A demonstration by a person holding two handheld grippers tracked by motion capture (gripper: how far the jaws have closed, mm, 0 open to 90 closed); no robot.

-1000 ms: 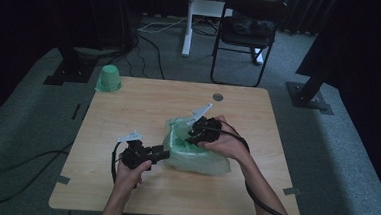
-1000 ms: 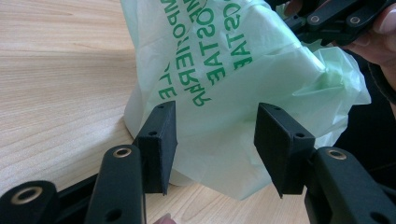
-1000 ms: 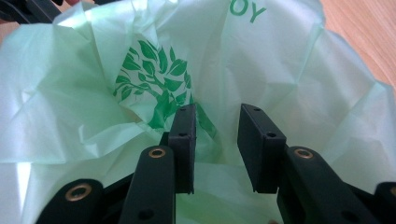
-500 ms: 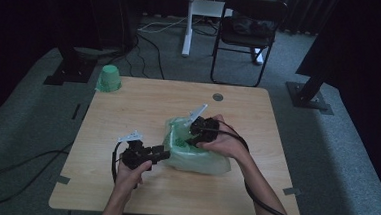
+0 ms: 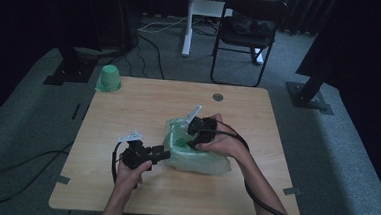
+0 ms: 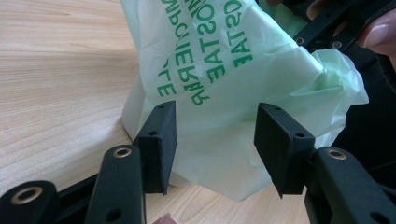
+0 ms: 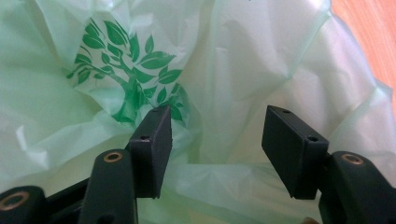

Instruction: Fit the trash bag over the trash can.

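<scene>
**High view: two grippers at a green bag**

High view shows the green bag [image 5: 195, 155] lying in the middle of the table [image 5: 143, 104]. The left gripper [image 6: 215, 140] has its jaws wide apart beside the bag. The right gripper [image 7: 215, 144] is spread too, pointing into the bag.

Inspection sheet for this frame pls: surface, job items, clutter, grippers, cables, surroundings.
Surface: wooden table, round grommet near far edge.
Job's things: pale green printed bag lying crumpled mid-table, mouth open.
Clutter: green cup upside down at far left corner.
Grippers: left gripper open, jaws either side of a bag fold; right gripper open inside the bag mouth.
Cables: black cable trails from right gripper; more on the floor.
Surroundings: chair, stand bases, grey carpet.
</scene>
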